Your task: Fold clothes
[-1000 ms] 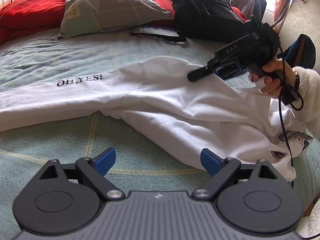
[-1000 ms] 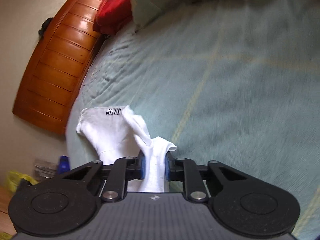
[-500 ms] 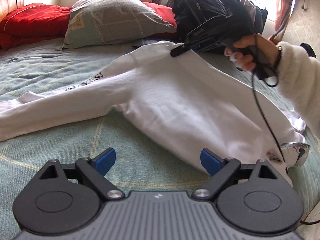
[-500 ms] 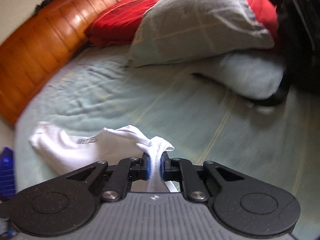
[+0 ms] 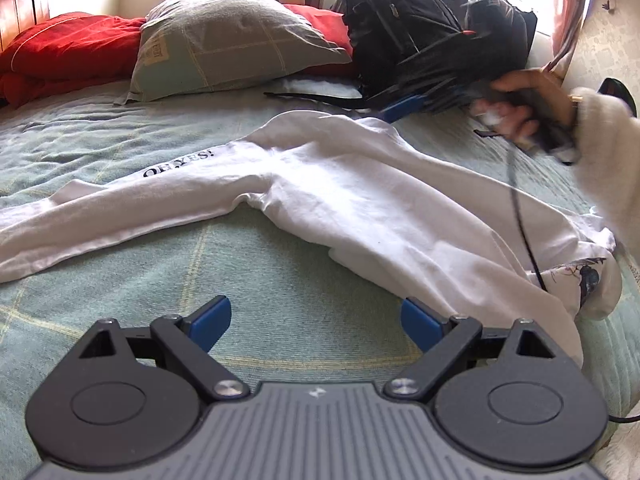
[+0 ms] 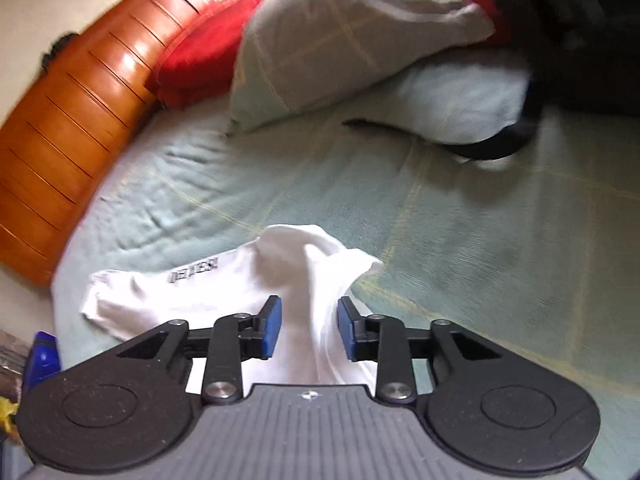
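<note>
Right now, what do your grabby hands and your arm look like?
Each gripper, left and right, has black linkage arms, blue finger pads, round black discs and a ribbed grey body. A black cable trails from the right one. The sleeve is fluffy cream.

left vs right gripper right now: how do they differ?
The left gripper is spread wide over bare bedspread; the right gripper is open only partway. Nothing lies between the left's fingers; a ridge of the white shirt lies between the right's, untouched. Both are open, with blue pads.
</note>
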